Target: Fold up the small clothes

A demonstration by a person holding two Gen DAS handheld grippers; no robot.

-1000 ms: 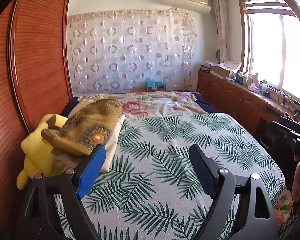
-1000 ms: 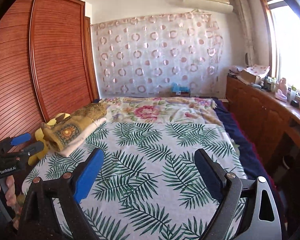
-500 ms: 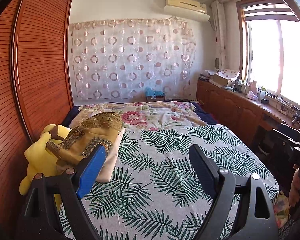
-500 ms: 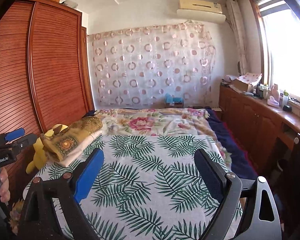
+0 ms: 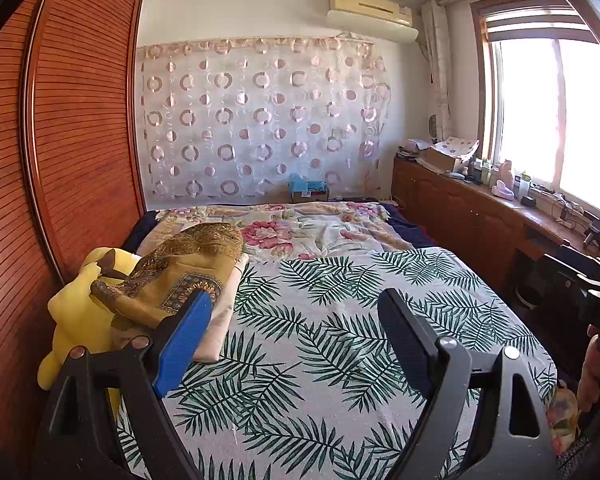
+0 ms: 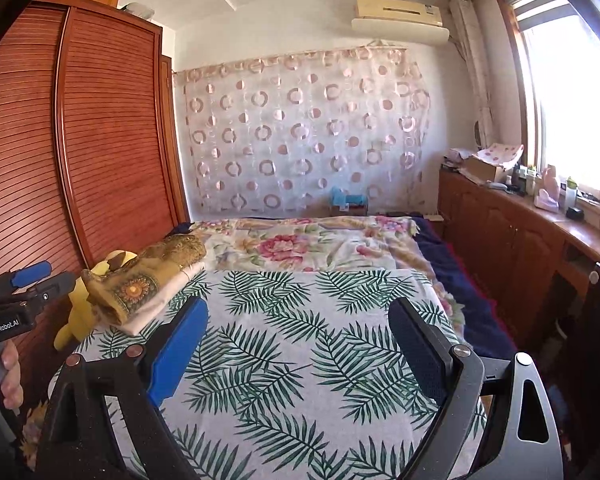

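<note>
In the left wrist view the left gripper (image 5: 296,336) fills the bottom of the frame with its jaws spread wide and nothing between them; below it lies only the palm-leaf sheet (image 5: 340,320). The right gripper (image 6: 300,340) stands the same way in its own view, wide and empty, over the same sheet.

The clothes (image 5: 188,272) lie in a folded stack at the left edge of the bed, left of centre in the frame: a mustard patterned piece on top of a cream piece (image 5: 220,320). The left gripper's blue pad (image 5: 182,344) overlaps the stack's near corner in the picture; whether it touches I cannot tell. In the right wrist view the stack (image 6: 148,284) sits at middle left, apart from that gripper.

A yellow plush toy (image 5: 72,320) is wedged between the stack and the wardrobe (image 5: 60,140), which runs down the left side. Beyond the leaf sheet, a floral blanket (image 5: 292,228) covers the far part of the bed. A curtain (image 5: 260,120) with rings hangs on the back wall under an air conditioner (image 5: 370,10). At the right, a wooden counter (image 5: 480,208) cluttered with small items runs under the bright window (image 5: 560,120).

At the lower left edge of the right wrist view, a hand (image 6: 8,376) grips the other tool's handle.
</note>
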